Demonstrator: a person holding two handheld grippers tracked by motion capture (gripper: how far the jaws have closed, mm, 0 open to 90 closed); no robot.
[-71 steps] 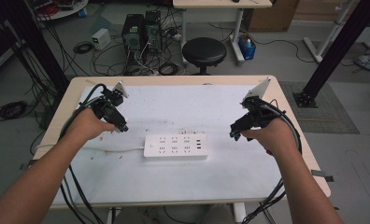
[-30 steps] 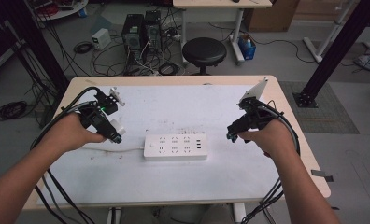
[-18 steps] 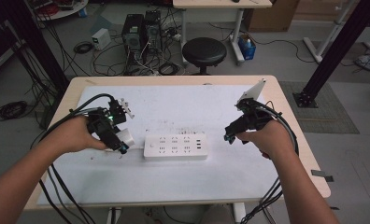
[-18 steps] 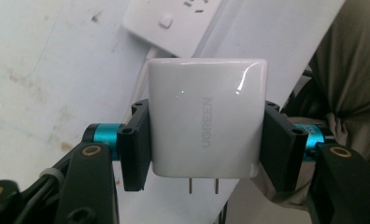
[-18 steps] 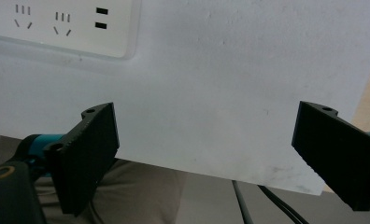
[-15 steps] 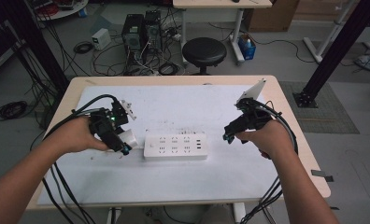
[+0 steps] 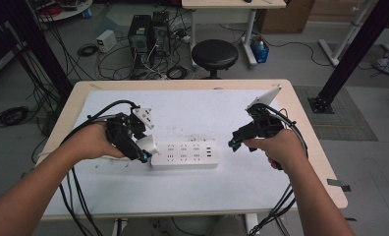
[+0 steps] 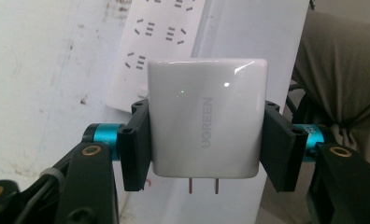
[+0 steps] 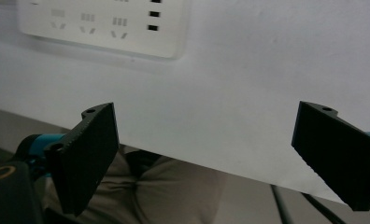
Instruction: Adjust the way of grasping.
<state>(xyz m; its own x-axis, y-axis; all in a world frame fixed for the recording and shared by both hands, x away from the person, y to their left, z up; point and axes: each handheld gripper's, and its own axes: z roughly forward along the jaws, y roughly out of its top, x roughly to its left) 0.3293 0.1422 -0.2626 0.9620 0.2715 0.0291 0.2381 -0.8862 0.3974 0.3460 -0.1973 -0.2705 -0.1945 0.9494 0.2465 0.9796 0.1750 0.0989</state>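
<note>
A white power strip (image 7: 184, 154) lies flat in the middle of the white mat, also seen as the power strip (image 8: 160, 32) and the power strip (image 9: 103, 23). My left gripper (image 7: 142, 147) is shut on a white UGREEN charger (image 8: 205, 123), whose two prongs point toward the camera. The charger (image 7: 148, 144) hovers at the strip's left end. My right gripper (image 7: 233, 143) stands open with nothing between its fingers (image 9: 87, 154), just right of the strip.
The wooden table (image 7: 308, 130) carries a white mat (image 7: 202, 182). Cables trail from both grippers over the near edge. Behind the table stand a black stool (image 7: 214, 53), computer cases (image 7: 148, 29) and a black frame post (image 7: 354, 49).
My left gripper has carried the charger right and down from the table's left side to the strip's left end. My right gripper has edged slightly left toward the strip.
</note>
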